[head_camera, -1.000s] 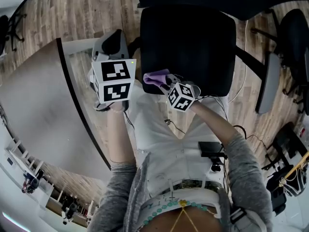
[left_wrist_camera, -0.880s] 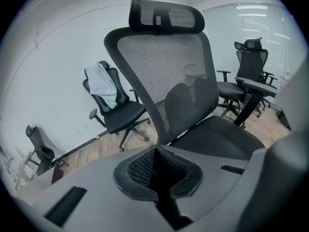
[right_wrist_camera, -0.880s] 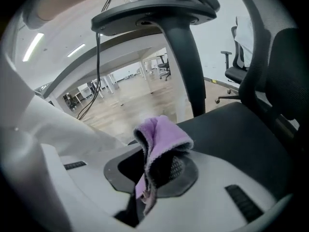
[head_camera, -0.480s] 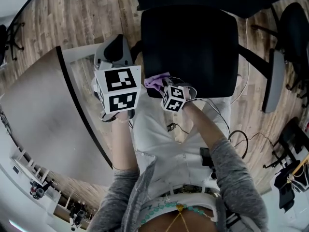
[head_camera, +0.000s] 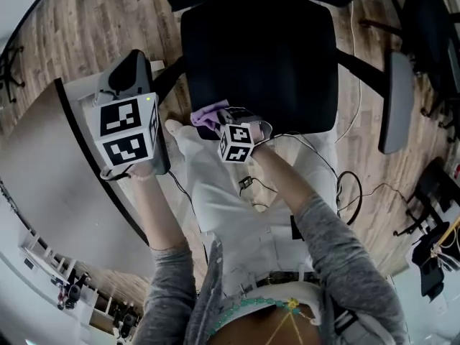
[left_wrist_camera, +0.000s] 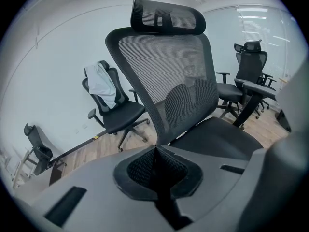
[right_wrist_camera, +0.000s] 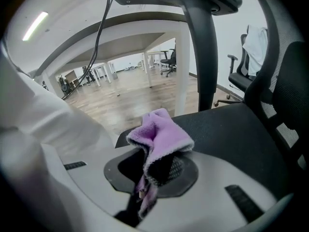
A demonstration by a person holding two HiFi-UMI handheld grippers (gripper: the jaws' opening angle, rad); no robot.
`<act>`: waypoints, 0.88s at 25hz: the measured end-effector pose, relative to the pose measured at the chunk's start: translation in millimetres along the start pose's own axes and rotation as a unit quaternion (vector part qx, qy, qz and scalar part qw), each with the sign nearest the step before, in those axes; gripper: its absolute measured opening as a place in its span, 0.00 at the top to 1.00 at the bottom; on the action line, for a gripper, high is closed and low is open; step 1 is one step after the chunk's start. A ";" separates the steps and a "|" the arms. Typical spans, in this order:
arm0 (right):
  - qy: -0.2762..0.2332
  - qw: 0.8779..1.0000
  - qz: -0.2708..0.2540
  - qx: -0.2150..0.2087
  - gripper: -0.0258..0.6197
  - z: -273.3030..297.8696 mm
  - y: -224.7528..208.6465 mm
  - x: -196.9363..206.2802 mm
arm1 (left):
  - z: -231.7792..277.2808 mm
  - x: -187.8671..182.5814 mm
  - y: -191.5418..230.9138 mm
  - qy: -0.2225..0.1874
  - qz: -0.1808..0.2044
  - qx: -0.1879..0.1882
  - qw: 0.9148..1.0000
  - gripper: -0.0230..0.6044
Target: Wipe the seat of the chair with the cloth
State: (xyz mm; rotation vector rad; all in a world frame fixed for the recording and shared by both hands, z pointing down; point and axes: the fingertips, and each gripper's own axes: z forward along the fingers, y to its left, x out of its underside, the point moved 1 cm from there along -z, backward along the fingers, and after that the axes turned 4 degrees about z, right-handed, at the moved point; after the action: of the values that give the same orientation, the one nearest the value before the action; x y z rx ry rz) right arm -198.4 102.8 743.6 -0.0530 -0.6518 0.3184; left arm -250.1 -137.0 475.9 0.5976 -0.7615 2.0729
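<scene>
The right hand-held gripper [right_wrist_camera: 150,174] is clenched on the purple cloth [right_wrist_camera: 161,135]. The folded cloth bunches up above the pads while a thin tail hangs down between them. It sits over the front-left edge of the chair's black seat [right_wrist_camera: 227,129], but the cloth's own bulk hides whether it touches the seat.

From the head view only a small purple corner of the cloth [head_camera: 207,115] shows. The rest is covered by the right hand-held gripper [head_camera: 220,119] and its marker cube. The seat [head_camera: 259,56] fills the upper middle of that view, and the backrest is cut off by the top edge.

The left hand-held gripper [left_wrist_camera: 155,152] is clenched with nothing between its jaws; the dark pads meet in a thin line. It faces the mesh backrest [left_wrist_camera: 169,76] and is held up, well apart from the seat. In the head view the left hand-held gripper [head_camera: 134,69] hangs beside the edge of the grey tabletop [head_camera: 50,178], its jaws hidden under its own body.

Behind the backrest, another chair [left_wrist_camera: 112,111] carries a white garment, too small to identify.
</scene>
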 end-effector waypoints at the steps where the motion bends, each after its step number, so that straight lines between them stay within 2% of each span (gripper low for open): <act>1: 0.001 1.000 0.004 0.001 0.89 -0.9 -0.4 0.7 | 0.3 -1.1 -0.8 0.000 0.002 -0.002 1.000 0.95; 4: 0.013 1.000 0.017 0.006 0.89 -2.7 0.6 4.1 | 1.2 -1.1 -3.8 0.001 0.008 -0.002 1.000 0.95; 9: 0.033 0.999 0.001 0.013 0.89 -3.4 -1.7 10.2 | 0.6 1.2 -1.6 0.002 0.007 -0.005 1.000 0.95; 22: 0.054 0.998 0.041 0.019 0.89 -22.5 -8.4 46.5 | 2.0 0.1 -2.2 0.003 0.007 -0.003 1.000 0.95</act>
State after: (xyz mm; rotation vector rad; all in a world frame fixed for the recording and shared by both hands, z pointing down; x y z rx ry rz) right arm -147.7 110.3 754.3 -0.0597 -0.5373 0.4044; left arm -248.1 -137.3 478.1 0.5840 -0.7699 2.0845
